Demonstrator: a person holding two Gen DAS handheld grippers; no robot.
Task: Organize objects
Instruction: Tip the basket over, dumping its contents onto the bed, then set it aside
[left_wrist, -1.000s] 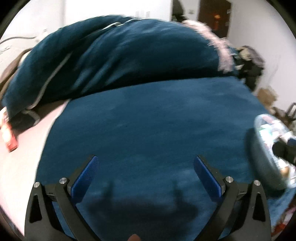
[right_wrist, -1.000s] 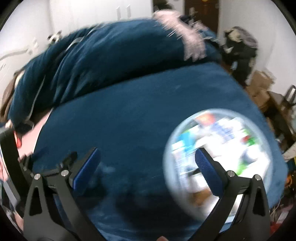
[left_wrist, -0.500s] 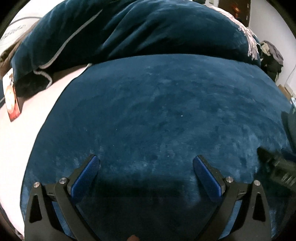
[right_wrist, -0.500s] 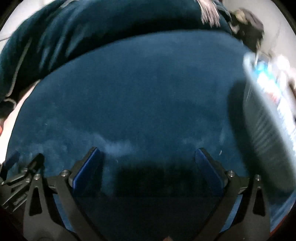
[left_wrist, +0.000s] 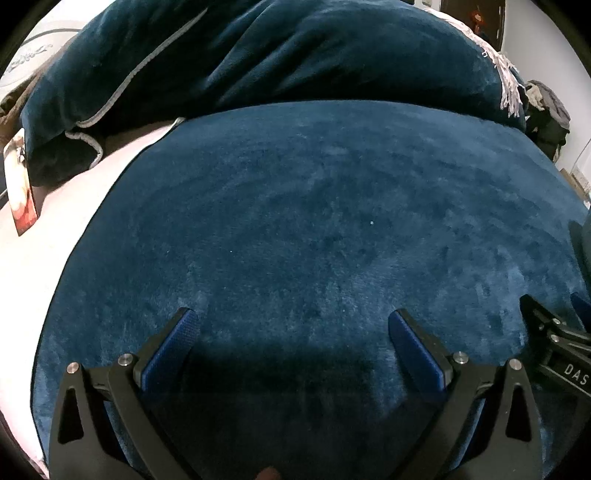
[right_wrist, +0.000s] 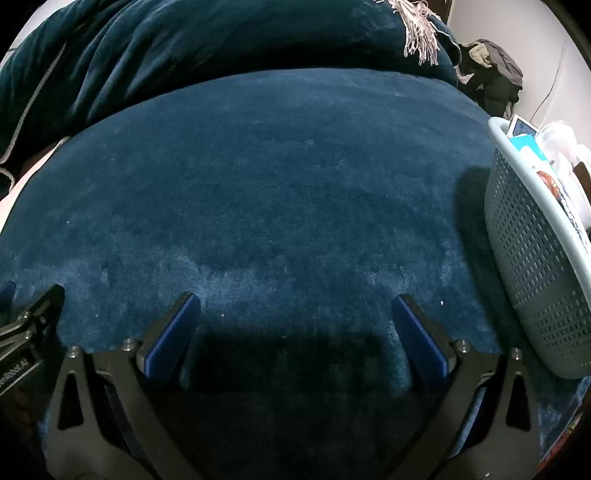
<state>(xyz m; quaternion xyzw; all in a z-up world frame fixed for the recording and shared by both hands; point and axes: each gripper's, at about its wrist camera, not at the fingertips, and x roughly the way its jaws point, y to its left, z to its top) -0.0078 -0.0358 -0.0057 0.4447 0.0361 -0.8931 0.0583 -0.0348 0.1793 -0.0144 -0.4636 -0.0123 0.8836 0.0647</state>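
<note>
The basket (right_wrist: 532, 258) has slid from between the right tongs (right_wrist: 295, 325) to their right; both right and left tongs (left_wrist: 293, 339) hang spread and empty, suggesting sorting is done.

Dim room light; the blue blanket (left_wrist: 314, 229) reads dark, though sharp. A heavy shadow pools along the lower middle of both frames. Upper right, the pale wall (right_wrist: 546, 44) glares. Fisheye bending curves everything toward black corners.
</note>
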